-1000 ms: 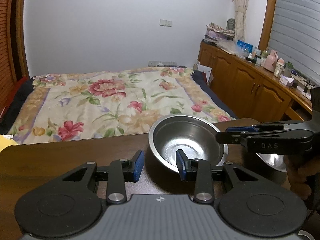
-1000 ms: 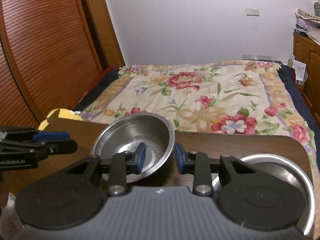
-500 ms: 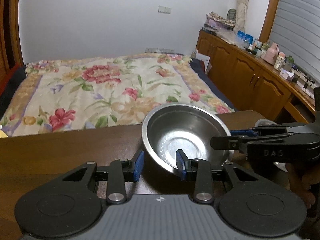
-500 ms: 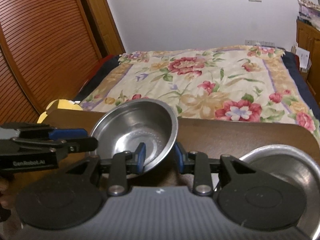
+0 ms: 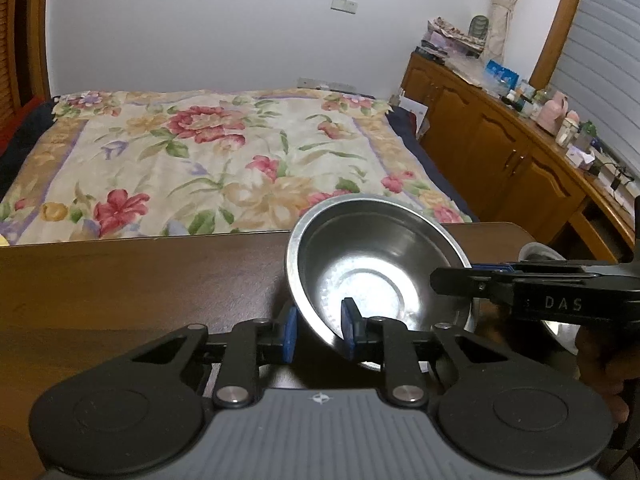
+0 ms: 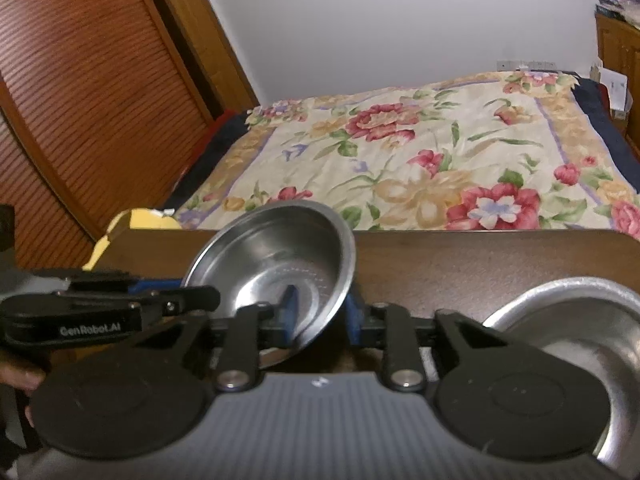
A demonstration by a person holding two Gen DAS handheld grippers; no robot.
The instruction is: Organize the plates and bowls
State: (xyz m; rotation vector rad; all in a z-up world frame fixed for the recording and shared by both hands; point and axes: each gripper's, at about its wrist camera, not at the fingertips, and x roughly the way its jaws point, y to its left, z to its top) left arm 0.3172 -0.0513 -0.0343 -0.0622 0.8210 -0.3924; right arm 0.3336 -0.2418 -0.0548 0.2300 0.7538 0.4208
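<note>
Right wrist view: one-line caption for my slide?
Both grippers pinch the steel bowl's rim; a second bowl sits right.

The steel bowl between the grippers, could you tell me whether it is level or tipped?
Tipped. The steel bowl has its rim slanted, its opening facing the cameras, with both the left gripper and right gripper clamping its edge.

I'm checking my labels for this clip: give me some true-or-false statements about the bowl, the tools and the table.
1. The left tool and the right tool each have the rim of the bowl between their fingers. True.
2. The bowl holds food. False: it is empty.
3. A second steel dish lies beside the right tool. True.
4. The table is white plastic. False: it is dark wood.
5. The bowl sits level. False: it is tilted.
</note>
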